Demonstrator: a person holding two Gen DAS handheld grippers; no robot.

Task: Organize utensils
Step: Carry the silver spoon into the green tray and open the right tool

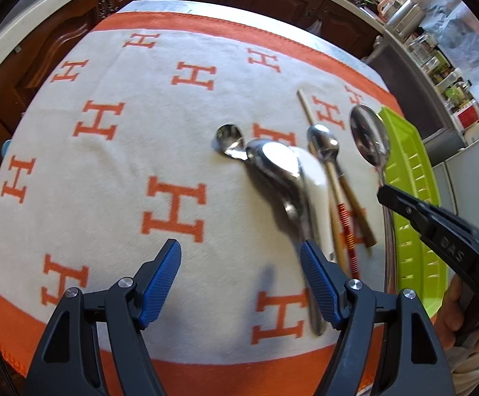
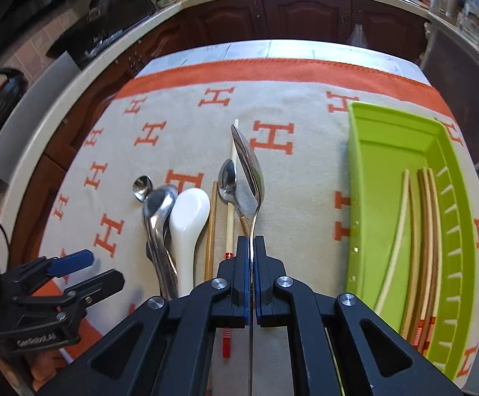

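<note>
My right gripper point(image 2: 252, 242) is shut on the thin handle of a large steel spoon point(image 2: 247, 161), held a little above the cloth with its bowl pointing away. The left wrist view shows that spoon point(image 1: 369, 138) hanging in the right gripper point(image 1: 383, 193) beside the green tray point(image 1: 411, 198). On the cloth lie a white ceramic spoon point(image 2: 188, 217), two stacked steel spoons point(image 2: 157, 211), a small steel spoon point(image 2: 142, 186), a wood-handled spoon point(image 2: 228, 181) and loose chopsticks point(image 2: 211, 227). My left gripper point(image 1: 241, 252) stands open and empty over the cloth, left of the pile.
The green tray point(image 2: 371, 165) at the right holds several chopsticks point(image 2: 421, 231) along its far side. An orange-and-cream patterned cloth point(image 1: 124, 165) covers the table. Dark wooden cabinets point(image 2: 305, 16) and a cluttered counter stand beyond the table's far edge.
</note>
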